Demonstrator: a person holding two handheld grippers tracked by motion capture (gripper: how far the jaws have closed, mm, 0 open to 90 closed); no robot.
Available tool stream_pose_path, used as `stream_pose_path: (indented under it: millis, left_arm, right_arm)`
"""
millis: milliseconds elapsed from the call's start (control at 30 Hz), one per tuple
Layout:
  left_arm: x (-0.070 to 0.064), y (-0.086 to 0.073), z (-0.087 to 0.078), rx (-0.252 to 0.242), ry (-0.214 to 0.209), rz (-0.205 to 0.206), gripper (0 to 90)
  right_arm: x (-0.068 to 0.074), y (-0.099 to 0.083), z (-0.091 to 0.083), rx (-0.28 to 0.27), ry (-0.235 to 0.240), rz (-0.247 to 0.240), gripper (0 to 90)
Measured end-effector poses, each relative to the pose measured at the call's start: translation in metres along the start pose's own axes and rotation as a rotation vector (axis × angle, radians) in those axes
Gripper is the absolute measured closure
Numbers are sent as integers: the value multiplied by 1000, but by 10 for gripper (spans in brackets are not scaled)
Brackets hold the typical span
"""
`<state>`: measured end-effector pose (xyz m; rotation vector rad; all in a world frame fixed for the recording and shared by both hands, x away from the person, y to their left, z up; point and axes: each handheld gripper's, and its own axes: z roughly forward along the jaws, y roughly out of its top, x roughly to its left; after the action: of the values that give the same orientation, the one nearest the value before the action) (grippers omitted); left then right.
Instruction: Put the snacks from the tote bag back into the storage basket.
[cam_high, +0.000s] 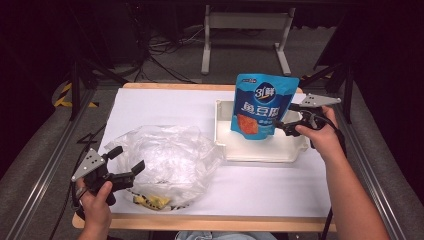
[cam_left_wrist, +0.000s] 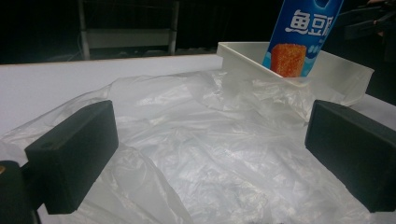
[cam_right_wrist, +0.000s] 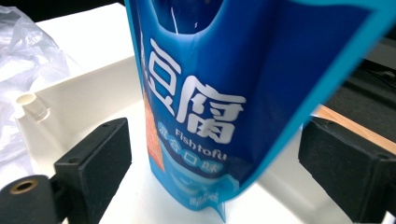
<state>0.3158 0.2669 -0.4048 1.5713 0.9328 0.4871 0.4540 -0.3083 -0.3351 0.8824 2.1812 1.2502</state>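
A blue fish-tofu snack pouch (cam_high: 262, 105) (cam_left_wrist: 303, 32) (cam_right_wrist: 224, 93) stands upright in a white tray (cam_high: 260, 152) (cam_left_wrist: 233, 49) (cam_right_wrist: 70, 93) at the table's right. My right gripper (cam_high: 287, 120) (cam_right_wrist: 219, 158) is open, with one jaw on each side of the pouch's lower part and a gap showing at the left jaw. A crumpled clear plastic bag (cam_high: 165, 155) (cam_left_wrist: 201, 121) (cam_right_wrist: 18, 46) lies at the left front. My left gripper (cam_high: 127, 159) (cam_left_wrist: 210, 144) is open at the bag's near left edge, nothing between its jaws.
A yellow item (cam_high: 150, 201) lies inside the bag near the table's front edge. White paper (cam_high: 150, 105) covers the wooden tabletop. Beyond the far edge stands a metal table frame (cam_high: 245, 35) on a dark floor with cables.
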Motion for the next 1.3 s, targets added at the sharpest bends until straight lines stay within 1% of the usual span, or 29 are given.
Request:
stream_pose_path:
  millis: [100,167,233,367,433,467,533,600,700,767,867,967,1000,1067,1133,1167,1200,1233,1300]
  left_arm:
    - [0,0,0,-1,1,1,34]
    - [0,0,0,8,3,3,34]
    - [0,0,1,7,3,2,34]
    - [0,0,1,2,2,5,34]
    - [0,1,0,6,0,8,34]
    - [0,1,0,6,2,9,34]
    - [-1,1,-1,3,7,12,34]
    - [-1,1,0,3,3,13,34]
    - [-2,1,0,2,1,17,34]
    - [-3,2,0,10,0,24,34]
    - [-3,2,1,10,-2,28,34]
    - [-4,2,1,3,-2,29,33]
    - [-4,2,1,3,-2,29,33]
    - [-4,3,0,4,-2,36,33]
    - [-5,3,0,6,-1,41,33]
    - [-5,3,0,5,2,45,33]
    - [-5,3,0,5,2,45,33]
    - [-5,3,0,6,2,47,33]
    - [-6,4,0,18,1,57,33]
  right_arm:
    - [4,0,-11,-11,-5,7,104]
    - [8,1,-18,-18,-11,2,104]
    - [13,2,-26,-26,-13,3,104]
    - [22,3,-40,-39,-2,2,104]
    - [28,4,-47,-49,23,-3,93]
    - [31,4,-51,-52,33,3,93]
    - [37,4,-57,-61,42,5,85]
    - [44,3,-63,-68,63,3,77]
    - [55,2,-72,-70,82,3,67]
    - [61,1,-76,-74,94,9,67]
    - [69,-2,-80,-94,137,6,65]
    - [75,-6,-82,-102,153,4,63]
    - [75,-6,-82,-102,153,4,63]
    - [80,-10,-83,-98,175,17,62]
    - [86,-15,-83,-88,181,16,61]
    - [89,-17,-84,-77,178,7,57]
    - [89,-17,-84,-77,178,7,57]
    - [95,-21,-84,-64,163,-18,56]
    - [99,-27,-83,-66,162,-8,56]
